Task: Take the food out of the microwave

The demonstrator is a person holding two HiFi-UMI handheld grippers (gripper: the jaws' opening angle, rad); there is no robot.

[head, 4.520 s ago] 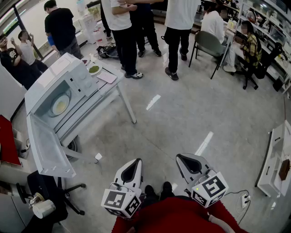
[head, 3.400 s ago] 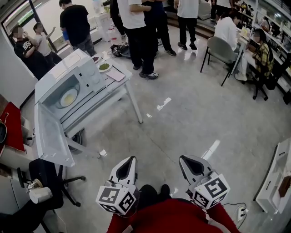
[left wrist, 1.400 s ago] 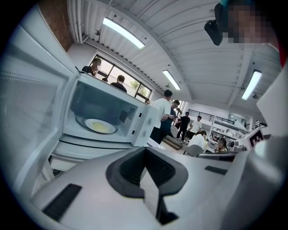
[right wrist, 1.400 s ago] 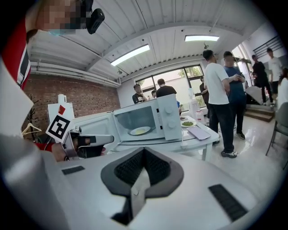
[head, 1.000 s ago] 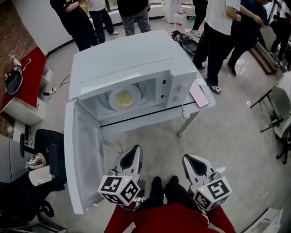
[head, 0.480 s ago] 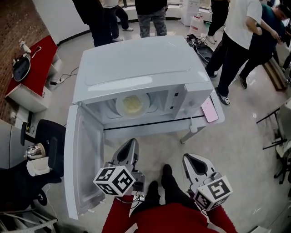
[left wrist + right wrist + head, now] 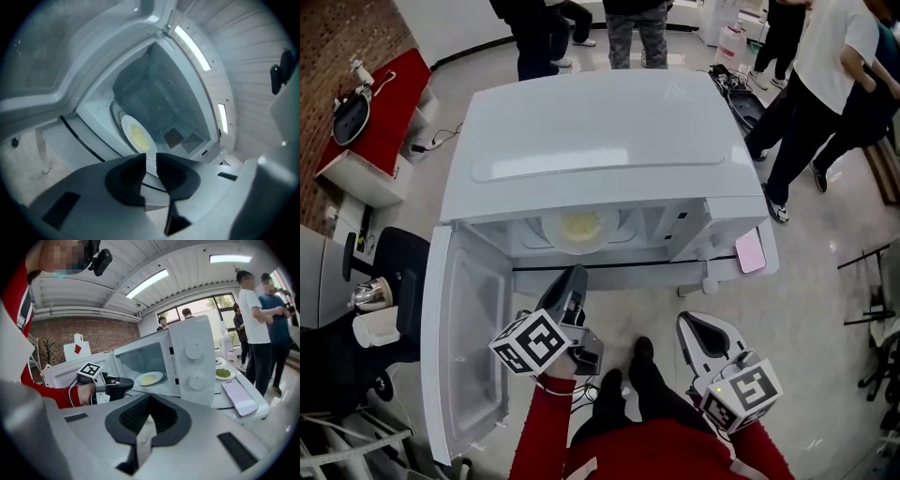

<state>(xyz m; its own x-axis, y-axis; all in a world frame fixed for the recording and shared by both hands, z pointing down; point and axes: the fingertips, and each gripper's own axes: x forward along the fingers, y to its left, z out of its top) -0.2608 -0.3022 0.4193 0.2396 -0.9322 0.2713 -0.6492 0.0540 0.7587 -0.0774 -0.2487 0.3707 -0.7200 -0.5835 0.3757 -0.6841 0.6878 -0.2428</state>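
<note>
A white microwave (image 7: 591, 141) stands with its door (image 7: 464, 347) swung open to the left. Inside, a white plate of yellow food (image 7: 579, 228) rests on the turntable; it also shows as the plate (image 7: 136, 136) and the plate (image 7: 149, 378). My left gripper (image 7: 574, 277) is just in front of the opening, pointing at the plate, with its jaws a little apart and nothing between them (image 7: 150, 159). It appears in the right gripper view as the left gripper (image 7: 126, 382). My right gripper (image 7: 694, 323) hangs lower and to the right, shut and empty (image 7: 150, 398).
A pink phone (image 7: 750, 251) lies on the table right of the microwave, and a dish of green food (image 7: 223, 374) sits beyond it. Several people (image 7: 825, 84) stand behind and to the right. A black chair (image 7: 394, 281) and a red table (image 7: 375, 94) are at the left.
The microwave has come much nearer and now faces me. My left gripper has risen forward to the opening; the right gripper has stayed low.
</note>
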